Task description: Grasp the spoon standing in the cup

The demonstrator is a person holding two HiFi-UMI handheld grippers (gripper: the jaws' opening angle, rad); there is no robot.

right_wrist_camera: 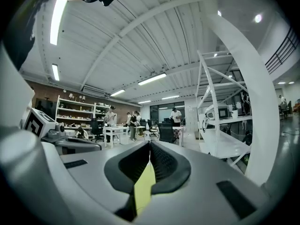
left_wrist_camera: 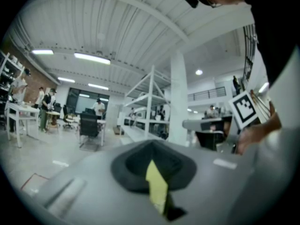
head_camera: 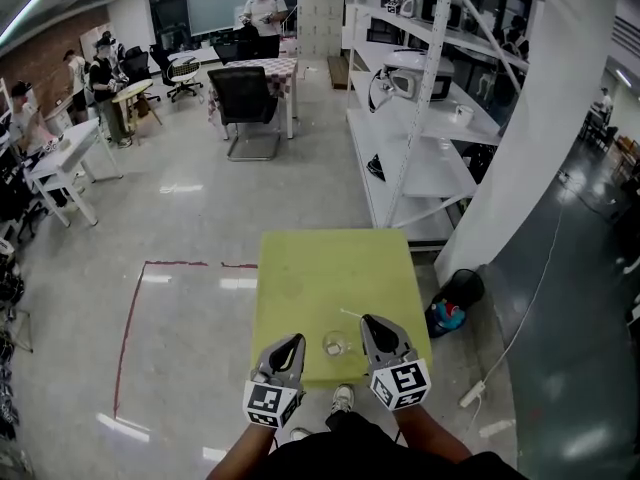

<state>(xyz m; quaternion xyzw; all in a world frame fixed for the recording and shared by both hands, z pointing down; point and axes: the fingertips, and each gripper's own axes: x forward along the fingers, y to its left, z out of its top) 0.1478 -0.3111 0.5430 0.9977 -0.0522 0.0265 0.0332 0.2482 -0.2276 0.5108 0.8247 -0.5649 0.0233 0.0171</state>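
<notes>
A small clear glass cup (head_camera: 334, 345) stands on the yellow-green table (head_camera: 320, 278), close to its near edge. A thin pale spoon handle (head_camera: 350, 314) shows just beyond the cup's rim, leaning away to the right. My left gripper (head_camera: 296, 341) is to the cup's left and my right gripper (head_camera: 368, 321) to its right, both a little apart from it. Both are shut with nothing between the jaws. In the left gripper view (left_wrist_camera: 151, 144) and the right gripper view (right_wrist_camera: 149, 143) the jaws meet at the tip. Neither view shows cup or spoon.
White shelving (head_camera: 420, 118) and a thick white pillar (head_camera: 540, 128) stand past the table's right side. A black bin (head_camera: 462, 288) and a blue object (head_camera: 447, 318) sit on the floor by the table's right edge. Red tape (head_camera: 130, 328) marks the floor at left. People and chairs are far back.
</notes>
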